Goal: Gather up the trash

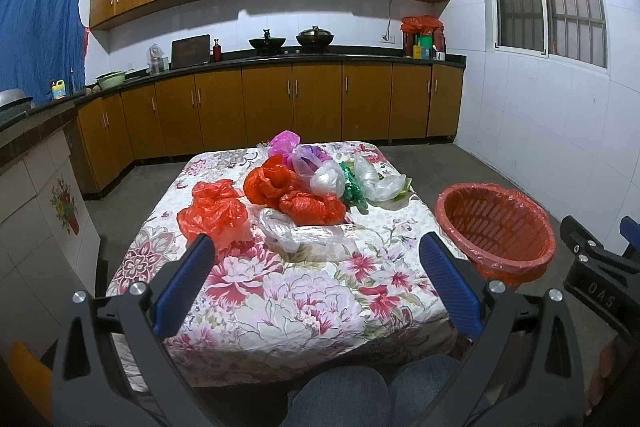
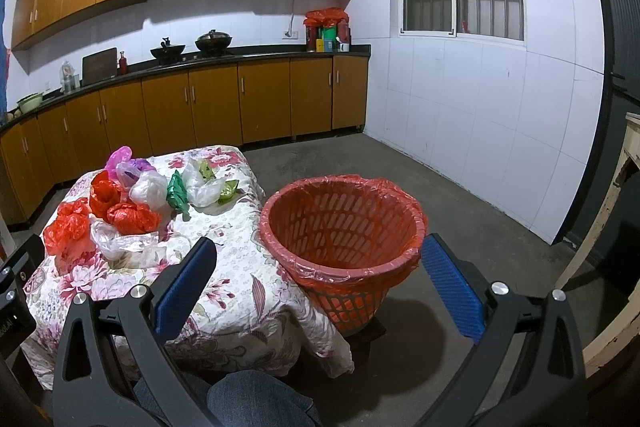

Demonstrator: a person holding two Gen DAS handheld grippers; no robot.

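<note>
— Which claw's nearer the bags?
— The left gripper, spread wide and empty; the crumpled plastic bags lie just ahead. The right gripper, also released, faces the basket.

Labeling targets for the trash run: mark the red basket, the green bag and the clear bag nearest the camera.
red basket (image 2: 304, 215), right wrist view, inner left wall below the rim.
green bag (image 2: 177, 191), right wrist view, middle of the crumpled plastic.
clear bag (image 1: 280, 227), left wrist view, left bunched end.
</note>
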